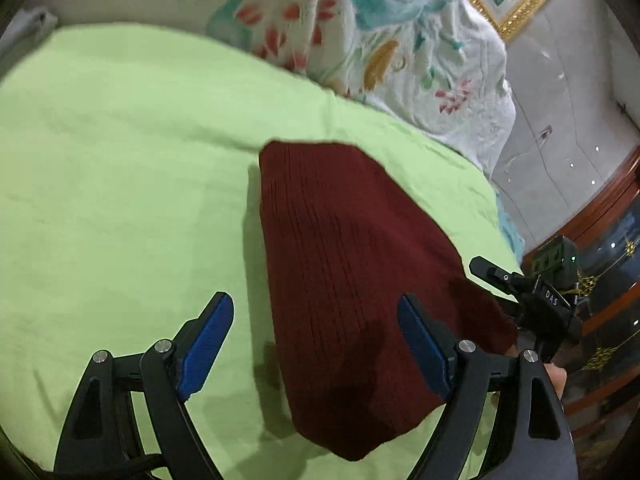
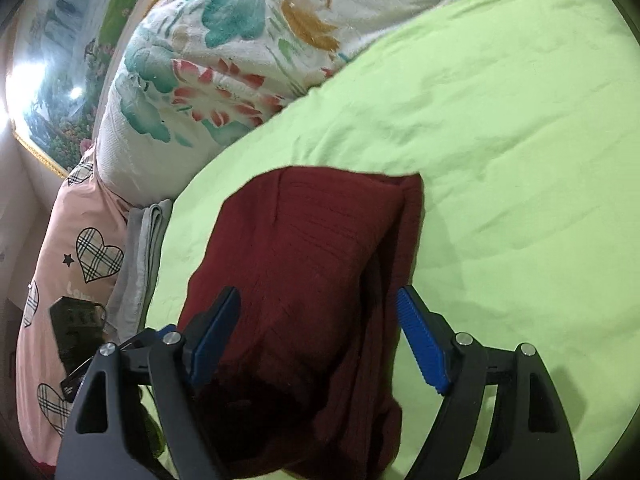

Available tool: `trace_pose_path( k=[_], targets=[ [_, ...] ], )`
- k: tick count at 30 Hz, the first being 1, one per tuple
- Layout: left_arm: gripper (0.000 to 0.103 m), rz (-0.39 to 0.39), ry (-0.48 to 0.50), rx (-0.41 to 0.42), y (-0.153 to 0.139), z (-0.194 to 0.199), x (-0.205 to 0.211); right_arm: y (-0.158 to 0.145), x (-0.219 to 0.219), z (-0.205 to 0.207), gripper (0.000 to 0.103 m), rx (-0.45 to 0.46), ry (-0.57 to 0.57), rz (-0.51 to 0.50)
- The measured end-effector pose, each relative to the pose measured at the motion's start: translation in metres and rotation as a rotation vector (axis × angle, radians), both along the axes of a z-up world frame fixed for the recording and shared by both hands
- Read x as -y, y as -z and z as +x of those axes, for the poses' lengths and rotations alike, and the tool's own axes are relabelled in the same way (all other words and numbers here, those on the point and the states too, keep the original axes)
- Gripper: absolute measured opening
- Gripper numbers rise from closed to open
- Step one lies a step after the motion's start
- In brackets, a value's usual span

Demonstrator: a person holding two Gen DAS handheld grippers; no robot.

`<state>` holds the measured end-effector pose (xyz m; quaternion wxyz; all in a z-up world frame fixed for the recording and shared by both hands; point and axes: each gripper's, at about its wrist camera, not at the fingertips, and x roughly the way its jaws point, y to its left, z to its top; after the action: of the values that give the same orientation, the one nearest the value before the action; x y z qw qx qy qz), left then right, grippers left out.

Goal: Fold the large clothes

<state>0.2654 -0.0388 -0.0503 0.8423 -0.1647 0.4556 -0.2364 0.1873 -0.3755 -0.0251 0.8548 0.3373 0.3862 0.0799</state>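
Garment: a dark red ribbed knit garment point(image 1: 352, 240), folded into a compact bundle, lay on a light green bed sheet point(image 1: 120, 184).
Garment edges: its far edge ran straight across the sheet; in the right wrist view a doubled fold point(image 2: 400, 248) stood along its right side.
Left gripper point(image 1: 316, 344): black, with blue pads, released, jaws spread wide; the garment's near part showed between them, the pads not pressing on it.
Right gripper point(image 2: 320, 332): same make, released, jaws wide; the garment lay under and between them, ungripped.
Open room: bare green sheet stretched broadly to the left of the garment in the left wrist view, and to the right of it in the right wrist view.
Far boundary: a white quilt printed with teal, red and ochre flowers point(image 1: 400, 52) was heaped along the far side of the sheet, near the garment's far edge.
Side obstacle: a pink pillow with plaid hearts point(image 2: 80, 264) and a folded grey cloth point(image 2: 140, 256) sat just off the sheet's edge.
Beyond: a gilt-framed picture point(image 1: 516, 0) hung on the wall.
Bed edge: dark wooden furniture point(image 1: 608, 216) stood past the bed's edge.
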Motion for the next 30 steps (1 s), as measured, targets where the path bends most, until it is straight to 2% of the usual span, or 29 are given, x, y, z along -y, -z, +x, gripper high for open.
trace_pose_path(
  k=[5, 7, 8, 10, 12, 16, 21, 22, 23, 26, 30],
  targets=[
    [0.085, -0.038, 0.046, -0.083, 0.020, 0.021, 0.010, 0.010, -0.001, -0.001, 0.080, -0.024, -0.010, 0.027],
    [0.088, -0.068, 0.092, -0.125, 0.031, 0.033, 0.018, 0.014, -0.001, 0.000, 0.080, -0.031, -0.015, 0.039],
    [0.093, -0.065, 0.114, -0.141, 0.036, 0.036, 0.022, 0.016, -0.001, 0.001, 0.081, -0.035, -0.017, 0.045],
    [0.095, -0.034, 0.166, -0.198, 0.054, 0.047, 0.036, 0.018, 0.000, 0.003, 0.081, -0.042, -0.022, 0.049],
    [0.099, -0.024, 0.182, -0.191, 0.059, 0.052, 0.043, 0.022, 0.001, 0.005, 0.081, -0.053, -0.031, 0.052],
    [0.096, 0.039, 0.223, -0.160, 0.055, 0.060, 0.063, 0.027, 0.003, 0.009, 0.081, -0.056, -0.049, 0.071],
    [0.085, 0.032, 0.241, -0.187, 0.059, 0.074, 0.078, 0.034, 0.001, 0.021, 0.080, -0.046, -0.067, 0.099],
    [0.083, 0.029, 0.239, -0.179, 0.059, 0.074, 0.078, 0.035, -0.001, 0.023, 0.075, -0.041, -0.065, 0.088],
    [0.077, 0.026, 0.236, -0.165, 0.057, 0.070, 0.078, 0.035, -0.002, 0.024, 0.058, -0.046, -0.062, 0.074],
    [0.065, 0.021, 0.214, -0.113, 0.049, 0.061, 0.076, 0.037, -0.004, 0.023, 0.039, -0.057, -0.057, 0.114],
    [0.057, 0.026, 0.180, -0.053, 0.033, 0.041, 0.069, 0.016, -0.023, 0.013, 0.034, -0.037, -0.052, 0.048]
  ],
)
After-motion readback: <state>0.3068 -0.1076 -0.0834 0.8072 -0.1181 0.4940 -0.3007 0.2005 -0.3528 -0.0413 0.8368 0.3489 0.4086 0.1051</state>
